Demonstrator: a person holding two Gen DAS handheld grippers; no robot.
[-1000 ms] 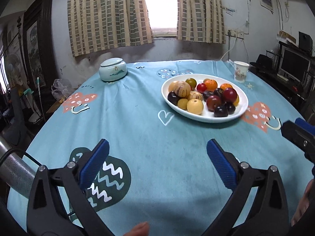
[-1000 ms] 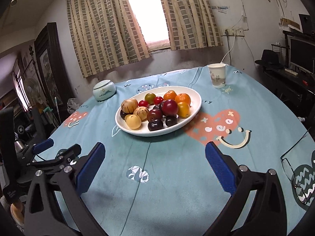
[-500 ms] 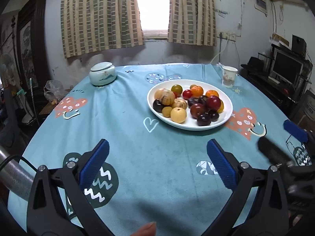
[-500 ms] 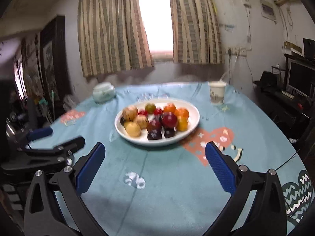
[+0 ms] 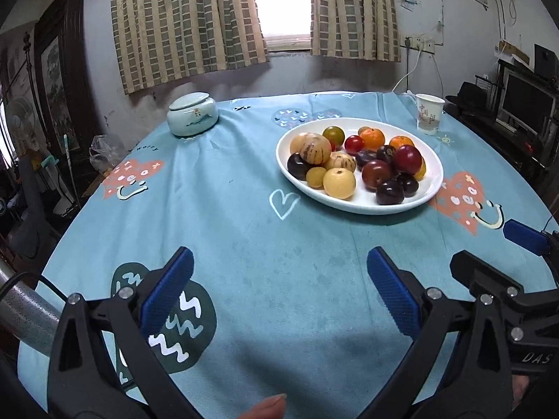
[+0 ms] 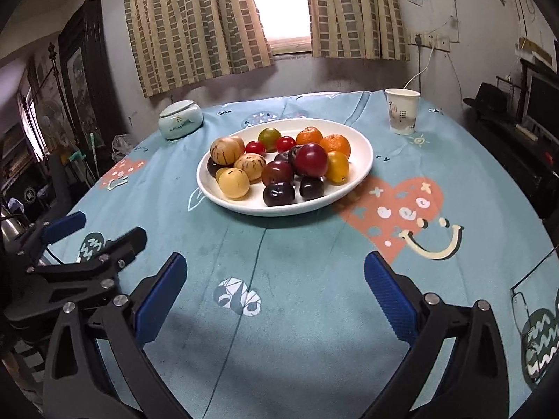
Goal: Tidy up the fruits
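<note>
White ceramic formed the oval plate (image 5: 360,206), which stood on a round table covered by a teal cloth (image 5: 244,230) printed with hearts and smiling faces. The plate carried the fruits (image 6: 279,164): two tan striped melons, a pale yellow pear at the near rim, several dark plums, two small red tomatoes, a greenish tomato, and oranges toward the far side. All fruit lay inside the rim; none rested on the cloth.

Left gripper (image 5: 279,279): seen from its own camera, its two blue-padded fingers (image 5: 167,289) were spread wide over bare cloth, well short of the plate, and enclosed nothing. In the right wrist view the same tool appeared at the left edge, low above the table. A fingertip (image 5: 267,408) of the person showed at the bottom edge of the left wrist view.

Right gripper (image 6: 274,286): its fingers (image 6: 389,296) were likewise spread apart and empty, pointed toward the plate from the near side. In the left wrist view it entered from the right edge, just beside the left gripper.

Beyond the plate stood a pale lidded jar (image 5: 192,118) at the far left and a paper cup (image 6: 402,116) at the far right, both apart from the plate. Striped curtains (image 6: 195,24) framed a bright window behind the table.
</note>
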